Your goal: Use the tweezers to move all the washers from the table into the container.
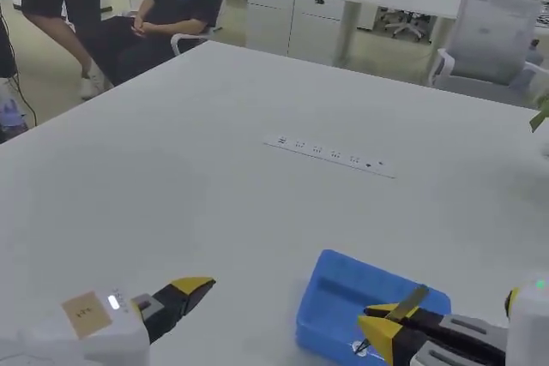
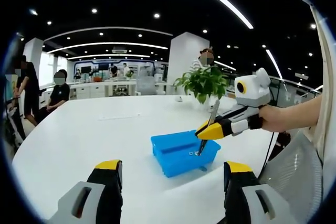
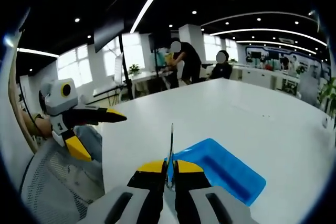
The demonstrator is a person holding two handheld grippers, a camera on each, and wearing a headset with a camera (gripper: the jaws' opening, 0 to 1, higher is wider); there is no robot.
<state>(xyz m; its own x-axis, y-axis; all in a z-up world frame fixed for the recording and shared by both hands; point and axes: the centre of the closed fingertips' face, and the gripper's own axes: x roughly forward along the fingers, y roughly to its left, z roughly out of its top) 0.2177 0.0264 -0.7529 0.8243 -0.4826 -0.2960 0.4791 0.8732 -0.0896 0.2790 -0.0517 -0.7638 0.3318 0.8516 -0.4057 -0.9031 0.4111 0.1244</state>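
Plainly, the head view looks down on a wide white tabletop (image 1: 214, 186) with a socket strip (image 1: 330, 156) set flush in its middle. Beyond it are white desks, office chairs and a seated person (image 1: 171, 2). The blue container (image 1: 339, 289) lies near the bottom of the view. The right gripper (image 1: 375, 325) is over it, pinching the tweezers (image 1: 412, 299), and the left gripper (image 1: 196, 287) is well apart on the person's left.

In the left gripper view its own jaws stand spread wide above the tabletop. The tweezers (image 2: 210, 124) point down into the container (image 2: 176, 156), and a potted plant (image 2: 205, 82) stands behind under ceiling lights.

In the right gripper view the jaws are pressed together on the tweezers (image 3: 171, 145), with the container (image 3: 231, 171) just ahead. Whether a washer sits at the tips is too small to tell.
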